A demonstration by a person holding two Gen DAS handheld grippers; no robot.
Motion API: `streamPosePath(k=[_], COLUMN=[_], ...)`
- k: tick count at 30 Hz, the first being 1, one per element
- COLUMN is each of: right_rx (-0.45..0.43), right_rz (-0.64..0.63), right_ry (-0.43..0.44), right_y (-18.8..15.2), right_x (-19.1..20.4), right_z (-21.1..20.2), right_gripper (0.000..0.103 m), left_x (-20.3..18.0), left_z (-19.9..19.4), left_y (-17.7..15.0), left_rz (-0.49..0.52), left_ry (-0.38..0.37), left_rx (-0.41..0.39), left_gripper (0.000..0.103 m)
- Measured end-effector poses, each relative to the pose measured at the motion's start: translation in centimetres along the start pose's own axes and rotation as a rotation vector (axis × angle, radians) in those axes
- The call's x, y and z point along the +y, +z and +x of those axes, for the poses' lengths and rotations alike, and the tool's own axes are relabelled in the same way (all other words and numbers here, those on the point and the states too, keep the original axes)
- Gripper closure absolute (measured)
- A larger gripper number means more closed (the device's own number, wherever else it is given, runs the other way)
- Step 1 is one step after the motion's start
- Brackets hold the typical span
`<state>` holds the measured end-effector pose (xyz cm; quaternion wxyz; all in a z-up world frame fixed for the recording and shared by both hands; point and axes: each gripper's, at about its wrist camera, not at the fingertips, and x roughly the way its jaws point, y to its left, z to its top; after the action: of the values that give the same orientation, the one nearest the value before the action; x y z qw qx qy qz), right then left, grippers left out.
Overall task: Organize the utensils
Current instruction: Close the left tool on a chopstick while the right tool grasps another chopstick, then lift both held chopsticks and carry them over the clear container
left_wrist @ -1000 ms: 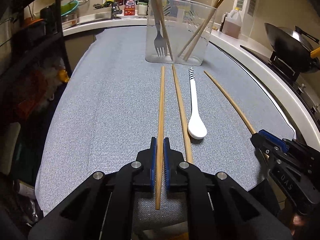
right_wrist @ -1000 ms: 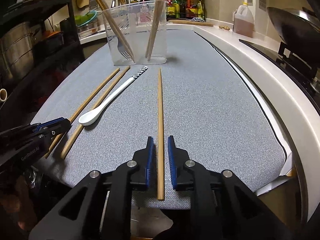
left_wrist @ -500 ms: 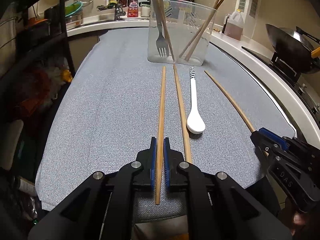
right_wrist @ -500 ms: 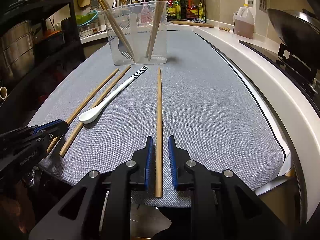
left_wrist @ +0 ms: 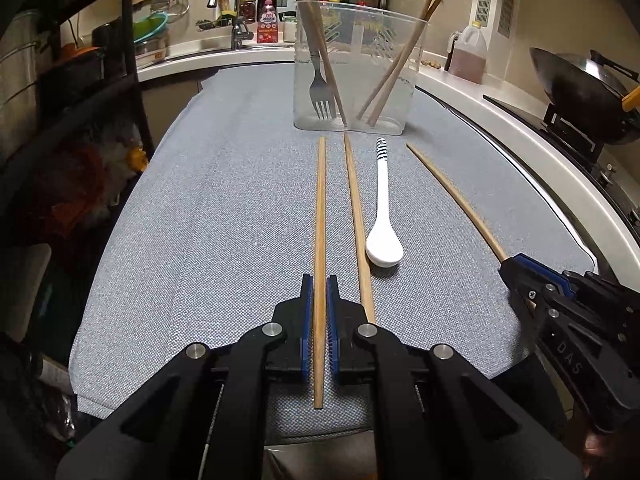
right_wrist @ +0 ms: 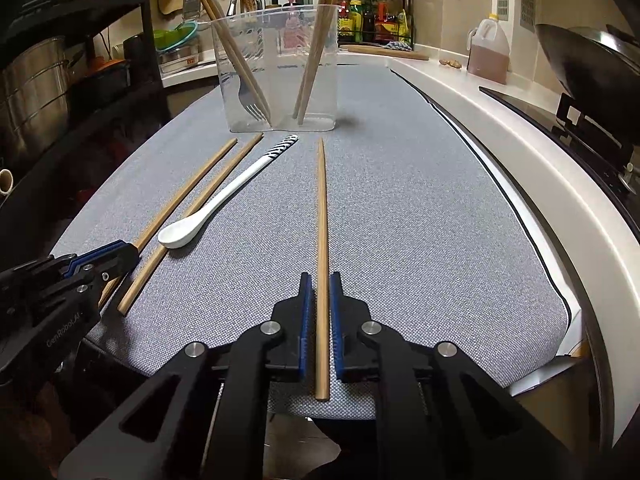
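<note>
— Utensils sorted yet?
— Partly: a fork (left_wrist: 320, 92) and four chopsticks stand in the clear container (left_wrist: 356, 68). Three chopsticks and the white spoon (left_wrist: 383, 224) lie on the grey mat (left_wrist: 200, 220).
— Grippers?
— The left gripper (left_wrist: 319, 312) straddles the leftmost chopstick (left_wrist: 320, 216), the right gripper (right_wrist: 321, 312) the rightmost chopstick (right_wrist: 322, 216); whether the jaws actually pinch, I cannot tell.

Three wooden chopsticks lying on the grey cloth (left_wrist: 200, 220), left one (left_wrist: 320, 216), middle one (left_wrist: 354, 208), right one (left_wrist: 448, 192), one white spoon (left_wrist: 383, 216), one clear container (left_wrist: 356, 68) far, holding four chopsticks (left_wrist: 394, 68) and one fork (left_wrist: 320, 92), two grippers, left (left_wrist: 319, 300), right (right_wrist: 320, 300)
</note>
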<state>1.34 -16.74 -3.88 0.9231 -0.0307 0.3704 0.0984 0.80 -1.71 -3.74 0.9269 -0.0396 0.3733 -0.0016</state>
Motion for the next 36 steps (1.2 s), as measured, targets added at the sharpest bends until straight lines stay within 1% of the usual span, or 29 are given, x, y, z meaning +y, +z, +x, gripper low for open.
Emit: streamPosePath(k=[7, 12, 24, 30, 36], right_rx=[0.018, 0.016, -0.072, -0.124, -0.156], right_rz=[0.007, 0.012, 0.021, 0.026, 0.02], right_ry=[-0.002, 0.003, -0.007, -0.008, 0.007], right_y=[0.2, 0.3, 1.8, 3.2, 4.4], right_x=[0.0, -0.1, -1.0, -1.6, -2.1], right_z=[-0.1, -0.7, -4.5, -6.7, -8.5], right_gripper=[0.097, 0.097, 0.097, 0.097, 0.097], left_x=[0.1, -0.1, -0.6, -0.5, -0.6], left_z=[-0.1, -0.7, -3.0, -5.2, -6.9], left_y=[0.1, 0.2, 0.8, 1.8, 3.0], left_rz=[-0.005, 0.009, 0.037, 0.049, 0.054], left_ry=[-0.011, -0.021, -0.024, -0.031, -0.041], left_rx=[0.006, -0.02, -0.102, -0.168, -0.225], left_gripper=[0.096, 0.096, 0.096, 0.097, 0.096])
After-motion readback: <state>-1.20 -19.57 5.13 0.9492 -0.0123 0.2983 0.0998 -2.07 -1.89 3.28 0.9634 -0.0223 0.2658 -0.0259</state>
